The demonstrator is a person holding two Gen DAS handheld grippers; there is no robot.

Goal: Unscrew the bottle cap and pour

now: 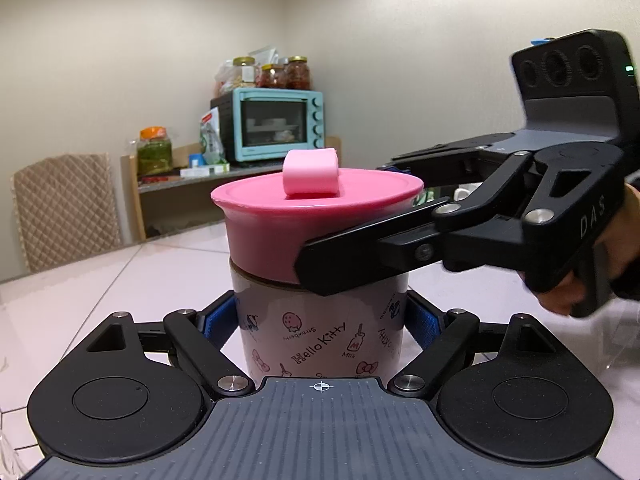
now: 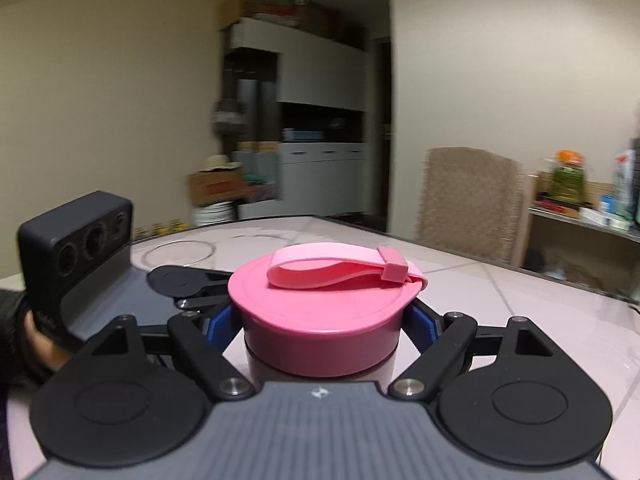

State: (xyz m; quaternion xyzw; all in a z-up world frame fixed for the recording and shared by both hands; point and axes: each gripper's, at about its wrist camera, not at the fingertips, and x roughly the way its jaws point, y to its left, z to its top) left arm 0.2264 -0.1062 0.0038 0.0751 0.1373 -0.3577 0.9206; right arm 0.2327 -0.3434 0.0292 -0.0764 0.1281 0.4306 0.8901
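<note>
Your bottle stands upright on the pale tiled table, close in front of you. Its pink cap sits on top, with a soft pink loop lying flat across it. Your left gripper squeezes the bottle's white body, one blue pad on each side. Your right gripper comes in from the side and pinches the cap's rim. The table has lots of bare room all around. A chair waits at the far edge, and a blue oven sits well behind.
</note>
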